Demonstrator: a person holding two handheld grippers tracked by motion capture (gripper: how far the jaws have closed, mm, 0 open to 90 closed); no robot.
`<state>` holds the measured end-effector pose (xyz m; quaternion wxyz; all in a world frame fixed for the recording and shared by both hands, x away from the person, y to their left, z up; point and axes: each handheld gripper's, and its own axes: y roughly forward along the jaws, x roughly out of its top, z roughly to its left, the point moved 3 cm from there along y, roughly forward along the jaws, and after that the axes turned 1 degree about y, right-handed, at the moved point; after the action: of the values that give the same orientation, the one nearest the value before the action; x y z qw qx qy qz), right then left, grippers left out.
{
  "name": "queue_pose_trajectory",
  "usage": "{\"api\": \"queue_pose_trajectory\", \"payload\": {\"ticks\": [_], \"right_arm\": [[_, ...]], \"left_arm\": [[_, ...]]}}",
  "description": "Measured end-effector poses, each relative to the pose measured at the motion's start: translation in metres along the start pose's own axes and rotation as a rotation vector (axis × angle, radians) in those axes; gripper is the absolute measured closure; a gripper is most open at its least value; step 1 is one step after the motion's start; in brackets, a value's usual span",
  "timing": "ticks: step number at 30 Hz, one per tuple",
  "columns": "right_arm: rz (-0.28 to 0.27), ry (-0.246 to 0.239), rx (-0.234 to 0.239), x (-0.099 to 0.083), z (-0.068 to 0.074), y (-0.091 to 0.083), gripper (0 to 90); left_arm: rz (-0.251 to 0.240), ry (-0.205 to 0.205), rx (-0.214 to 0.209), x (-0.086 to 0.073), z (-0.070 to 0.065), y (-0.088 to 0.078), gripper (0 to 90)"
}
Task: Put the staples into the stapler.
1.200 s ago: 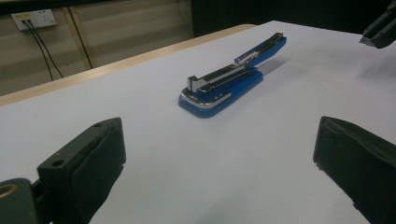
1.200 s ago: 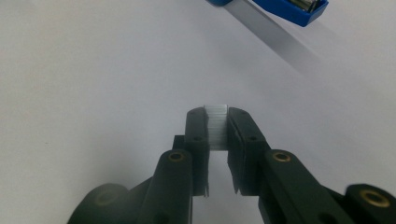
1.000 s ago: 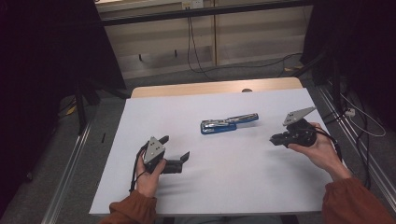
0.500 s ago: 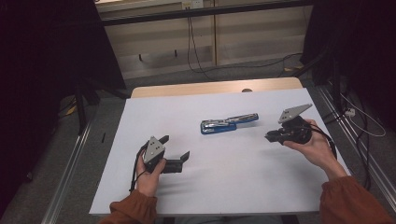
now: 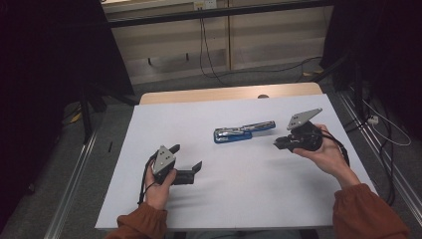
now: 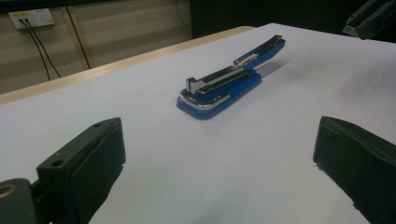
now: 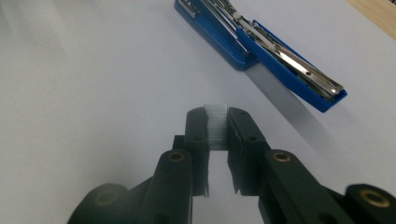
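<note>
Staple strip (image 7: 216, 126) clamped in right gripper (image 5: 279, 144) fingers, now nearer stapler (image 5: 244, 132); left gripper (image 5: 187, 163) fingers apart.

Your left gripper (image 5: 188, 160) rests low in your left hand (image 5: 158, 185), jaws spread wide with nothing between them. Your right gripper (image 7: 216, 117), raised in your right hand (image 5: 326, 154), has its jaws nearly together, clamping a thin silvery strip.
</note>
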<state>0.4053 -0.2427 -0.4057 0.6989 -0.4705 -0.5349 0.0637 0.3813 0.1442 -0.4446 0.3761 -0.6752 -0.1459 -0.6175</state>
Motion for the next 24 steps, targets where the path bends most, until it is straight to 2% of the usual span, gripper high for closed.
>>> {"api": "queue_pose_trajectory", "payload": {"ticks": [6,12,18,24], "right_arm": [[-0.025,-0.011,0.009,0.013,0.001,0.005,79.1],[-0.018,-0.043,-0.007,0.027,0.000,0.010,79.1],[-0.014,-0.061,-0.006,0.040,-0.002,0.017,79.1],[-0.015,-0.078,-0.002,0.051,-0.002,0.023,79.1]], "left_arm": [[0.001,0.003,0.001,0.000,0.000,0.000,2.3],[0.000,0.002,0.000,0.000,0.000,-0.001,2.3],[-0.003,0.019,0.008,0.000,0.001,-0.002,2.4],[-0.003,0.009,0.019,0.000,0.002,-0.002,2.4]]}}
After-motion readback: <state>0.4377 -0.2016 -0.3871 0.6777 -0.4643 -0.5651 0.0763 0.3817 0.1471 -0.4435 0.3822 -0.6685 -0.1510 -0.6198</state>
